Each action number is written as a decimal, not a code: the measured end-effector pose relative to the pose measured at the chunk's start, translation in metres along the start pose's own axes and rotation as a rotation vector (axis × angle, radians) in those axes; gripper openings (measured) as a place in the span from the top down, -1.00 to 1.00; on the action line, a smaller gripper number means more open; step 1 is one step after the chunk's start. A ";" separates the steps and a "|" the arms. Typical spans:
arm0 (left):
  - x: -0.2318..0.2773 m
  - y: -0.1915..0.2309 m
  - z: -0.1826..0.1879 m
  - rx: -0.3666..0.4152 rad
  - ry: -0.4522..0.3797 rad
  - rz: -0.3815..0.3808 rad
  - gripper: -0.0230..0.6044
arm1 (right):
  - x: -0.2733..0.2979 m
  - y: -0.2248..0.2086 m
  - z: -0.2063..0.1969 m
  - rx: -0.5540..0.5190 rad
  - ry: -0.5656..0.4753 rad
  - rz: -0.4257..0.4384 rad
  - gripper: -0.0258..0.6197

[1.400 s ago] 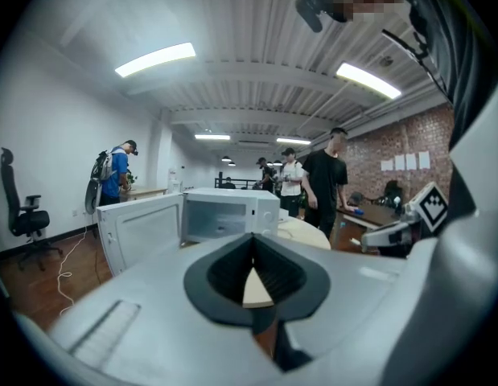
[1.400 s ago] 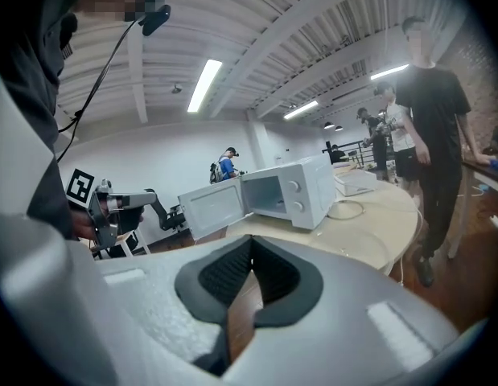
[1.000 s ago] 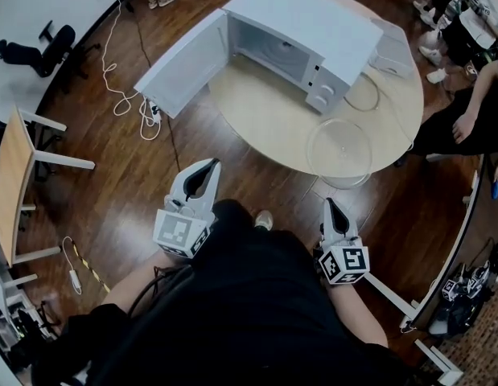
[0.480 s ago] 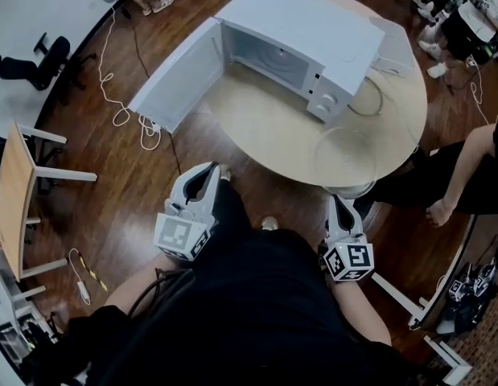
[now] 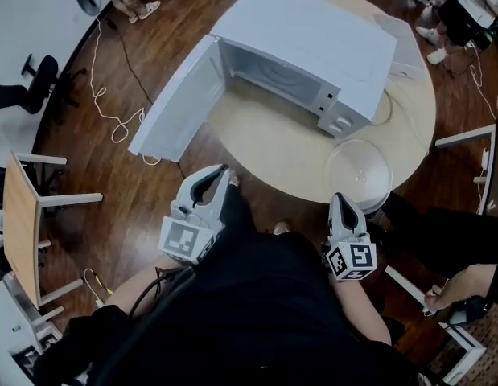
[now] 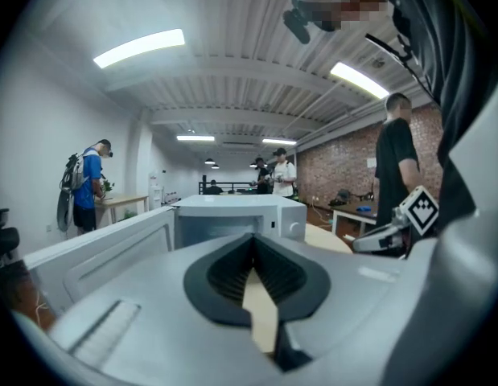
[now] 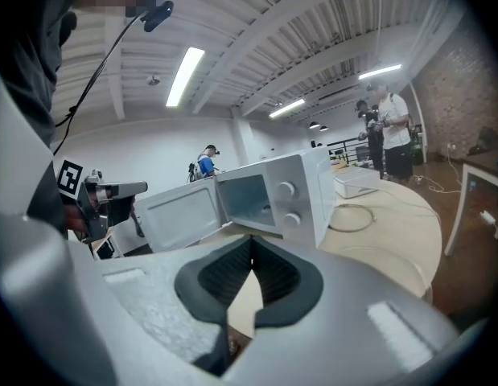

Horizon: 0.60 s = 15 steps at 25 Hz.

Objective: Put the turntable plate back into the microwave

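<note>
Since the earlier frames both grippers have drawn in toward the round table (image 5: pixel 281 147), whose near edge now lies just above them in the head view, and the seated person has gone from the upper right.

The table is pale wood and stands on a dark plank floor (image 5: pixel 112 207) in a large room. A white cable (image 5: pixel 112 107) trails across the floor at upper left. The white microwave (image 5: pixel 313 34) fills the top centre, its door (image 5: pixel 178 103) swung wide to the left and its cavity open.

The turntable plate (image 5: pixel 358 169) is a clear, round glass disc with a shallow rim. It lies flat on the table at centre right, near the table's edge and just below the microwave's knob corner.

The left gripper (image 5: pixel 220 170), at lower centre left, has its jaws closed tip to tip on nothing. The right gripper (image 5: pixel 337 200), just below the plate and apart from it, is likewise closed and empty.
</note>
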<state>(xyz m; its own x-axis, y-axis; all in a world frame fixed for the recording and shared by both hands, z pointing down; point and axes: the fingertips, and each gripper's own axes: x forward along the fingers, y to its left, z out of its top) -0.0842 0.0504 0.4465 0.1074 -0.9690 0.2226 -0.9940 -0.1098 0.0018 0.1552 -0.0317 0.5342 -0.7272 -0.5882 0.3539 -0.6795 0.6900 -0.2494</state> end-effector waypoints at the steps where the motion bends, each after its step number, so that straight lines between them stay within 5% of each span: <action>1: 0.004 0.005 0.010 -0.018 -0.014 -0.008 0.91 | 0.002 0.001 0.005 0.001 -0.012 -0.027 0.92; 15: 0.106 0.075 0.057 -0.029 -0.079 -0.247 0.91 | 0.038 -0.022 0.055 -0.014 -0.099 -0.385 0.92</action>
<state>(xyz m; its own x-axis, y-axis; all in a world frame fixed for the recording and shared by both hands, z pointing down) -0.1461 -0.0734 0.4144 0.3474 -0.9279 0.1355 -0.9374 -0.3401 0.0744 0.1372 -0.0920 0.5033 -0.4259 -0.8421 0.3308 -0.9034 0.4163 -0.1031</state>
